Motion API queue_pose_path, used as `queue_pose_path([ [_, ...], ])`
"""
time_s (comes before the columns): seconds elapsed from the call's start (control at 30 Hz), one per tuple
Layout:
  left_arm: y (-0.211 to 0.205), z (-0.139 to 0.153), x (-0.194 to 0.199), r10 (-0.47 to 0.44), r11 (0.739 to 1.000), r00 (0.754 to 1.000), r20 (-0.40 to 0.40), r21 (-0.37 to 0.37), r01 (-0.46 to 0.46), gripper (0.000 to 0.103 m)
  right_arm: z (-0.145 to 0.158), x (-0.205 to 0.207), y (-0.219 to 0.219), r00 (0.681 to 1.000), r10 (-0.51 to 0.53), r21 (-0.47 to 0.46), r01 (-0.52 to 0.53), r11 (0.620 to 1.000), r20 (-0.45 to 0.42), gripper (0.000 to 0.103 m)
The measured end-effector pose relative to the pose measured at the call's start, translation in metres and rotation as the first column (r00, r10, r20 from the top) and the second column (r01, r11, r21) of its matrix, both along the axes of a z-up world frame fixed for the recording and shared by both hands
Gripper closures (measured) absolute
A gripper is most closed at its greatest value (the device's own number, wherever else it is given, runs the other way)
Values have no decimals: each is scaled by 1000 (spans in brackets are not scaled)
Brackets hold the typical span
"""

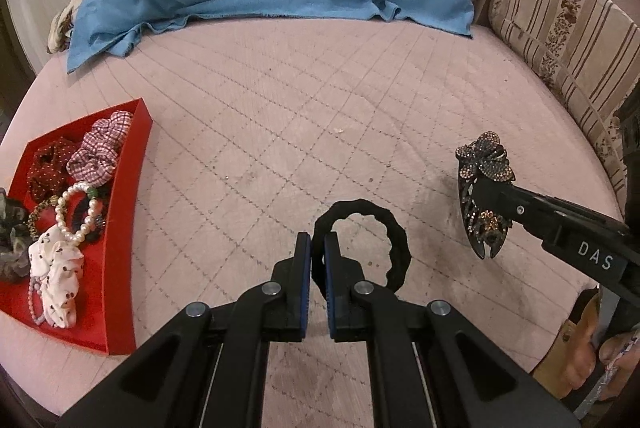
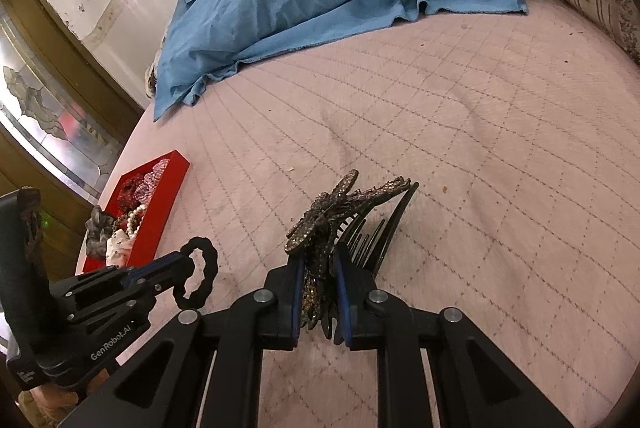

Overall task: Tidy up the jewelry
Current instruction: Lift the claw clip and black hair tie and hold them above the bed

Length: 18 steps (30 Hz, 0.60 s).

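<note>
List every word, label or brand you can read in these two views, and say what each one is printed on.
"DAS": white letters on the body of the right gripper, seen in the left wrist view.
"GenRobot.AI": white lettering on the body of the left gripper, seen in the right wrist view.
A small white mark low on that same body, near the picture's left edge, is too small to read.
Nothing else carries text.

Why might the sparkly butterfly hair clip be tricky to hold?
The butterfly hair clip looks stiff, so it probably won't flop in the right claw. Its thin comb teeth and tiny stones seem fragile. Its bumpy shape might twist if squeezed unevenly.
</note>
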<state>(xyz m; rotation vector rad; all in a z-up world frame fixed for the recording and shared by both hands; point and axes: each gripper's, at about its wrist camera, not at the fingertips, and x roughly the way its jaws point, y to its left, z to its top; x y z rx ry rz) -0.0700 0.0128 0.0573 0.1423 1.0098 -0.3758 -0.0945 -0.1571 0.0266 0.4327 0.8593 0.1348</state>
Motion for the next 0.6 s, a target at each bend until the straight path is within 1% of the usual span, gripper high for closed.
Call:
queue_pose_path([
  [0.33, 4, 19, -16, 8, 1000, 999, 35, -10, -8, 97, 12, -16, 3, 1000, -7, -4, 7, 1000, 22, 87],
  [0.6, 10, 34, -29, 14, 1000, 997, 78, -9, -13, 97, 21, -28, 7, 999, -6, -13, 6, 1000, 37, 87],
])
